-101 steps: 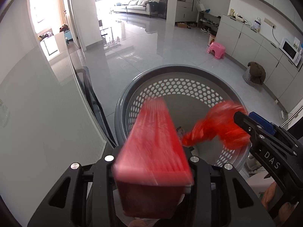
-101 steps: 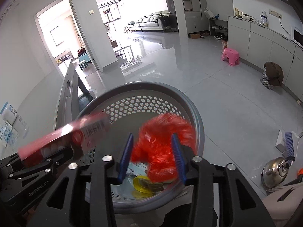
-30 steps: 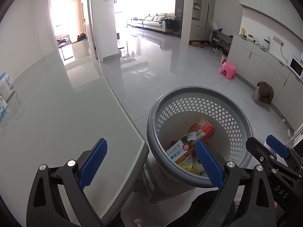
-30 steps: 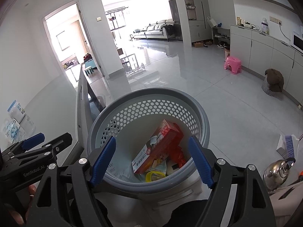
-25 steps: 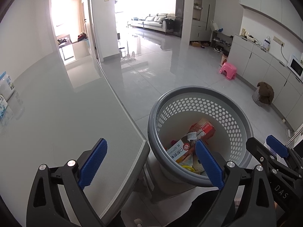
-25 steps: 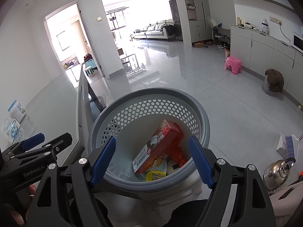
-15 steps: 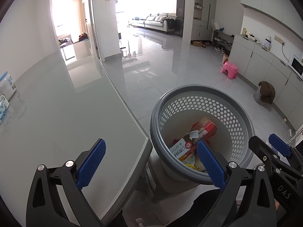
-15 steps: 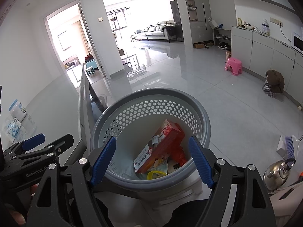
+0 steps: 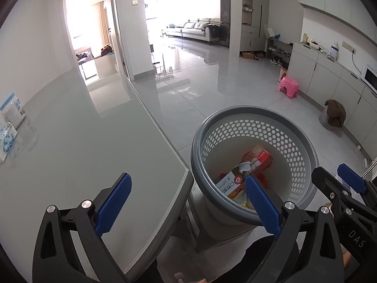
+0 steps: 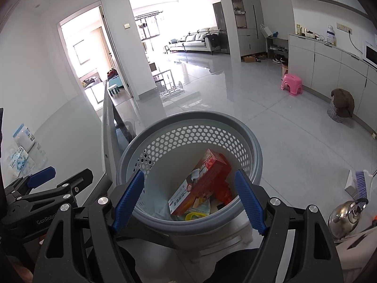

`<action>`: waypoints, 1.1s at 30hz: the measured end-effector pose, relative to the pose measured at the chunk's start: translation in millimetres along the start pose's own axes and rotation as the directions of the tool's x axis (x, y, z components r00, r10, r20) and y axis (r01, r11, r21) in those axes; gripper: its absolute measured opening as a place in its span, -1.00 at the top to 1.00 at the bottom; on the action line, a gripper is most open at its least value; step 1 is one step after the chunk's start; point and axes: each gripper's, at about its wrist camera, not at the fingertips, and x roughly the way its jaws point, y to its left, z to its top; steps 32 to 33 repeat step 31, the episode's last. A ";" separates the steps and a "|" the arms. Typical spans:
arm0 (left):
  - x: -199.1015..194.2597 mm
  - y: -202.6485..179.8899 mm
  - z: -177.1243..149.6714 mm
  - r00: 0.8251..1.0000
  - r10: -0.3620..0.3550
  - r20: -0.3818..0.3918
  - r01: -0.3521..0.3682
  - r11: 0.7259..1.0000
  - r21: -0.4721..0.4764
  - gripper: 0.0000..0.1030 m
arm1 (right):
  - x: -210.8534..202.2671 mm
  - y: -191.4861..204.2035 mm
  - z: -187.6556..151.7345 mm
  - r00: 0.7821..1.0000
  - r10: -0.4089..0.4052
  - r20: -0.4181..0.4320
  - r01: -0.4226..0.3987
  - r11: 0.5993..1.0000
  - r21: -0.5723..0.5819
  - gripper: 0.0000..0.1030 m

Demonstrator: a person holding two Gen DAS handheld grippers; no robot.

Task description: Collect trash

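Note:
A grey perforated basket (image 9: 256, 115) (image 10: 188, 118) stands on the floor beside the table corner. Inside it lie a red toothpaste box (image 9: 249, 167) (image 10: 200, 184), a red wrapper (image 10: 223, 192) and other scraps. My left gripper (image 9: 186, 200) is open and empty, over the table corner and the basket's near rim. My right gripper (image 10: 188, 198) is open and empty, above the basket's near rim. Each gripper shows at the edge of the other's view: the right one (image 9: 348, 188), the left one (image 10: 47, 181).
The grey glass table (image 9: 70, 153) spreads to the left, with tissue packs (image 9: 9, 127) near its far left edge. A pink stool (image 10: 291, 83), a covered basket (image 10: 340, 105), a kettle (image 10: 346, 214) and a brush (image 10: 360, 179) stand on the shiny floor at the right.
Earlier both grippers held red trash over the basket; now it lies inside and both are open. In the last second both views drew back slightly.

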 end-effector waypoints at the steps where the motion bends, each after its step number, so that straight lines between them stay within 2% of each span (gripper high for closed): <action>1: -0.8 0.1 0.1 1.000 -0.001 0.002 0.001 1.000 -0.001 -0.85 | -1.1 0.4 0.0 1.000 0.001 0.002 -0.001 1.000 -0.001 -0.47; 33: -2.9 6.8 0.2 1.000 0.006 0.001 -0.006 1.000 -0.021 -0.85 | -6.8 3.3 -1.8 1.000 0.005 0.017 -0.005 1.000 -0.007 -0.47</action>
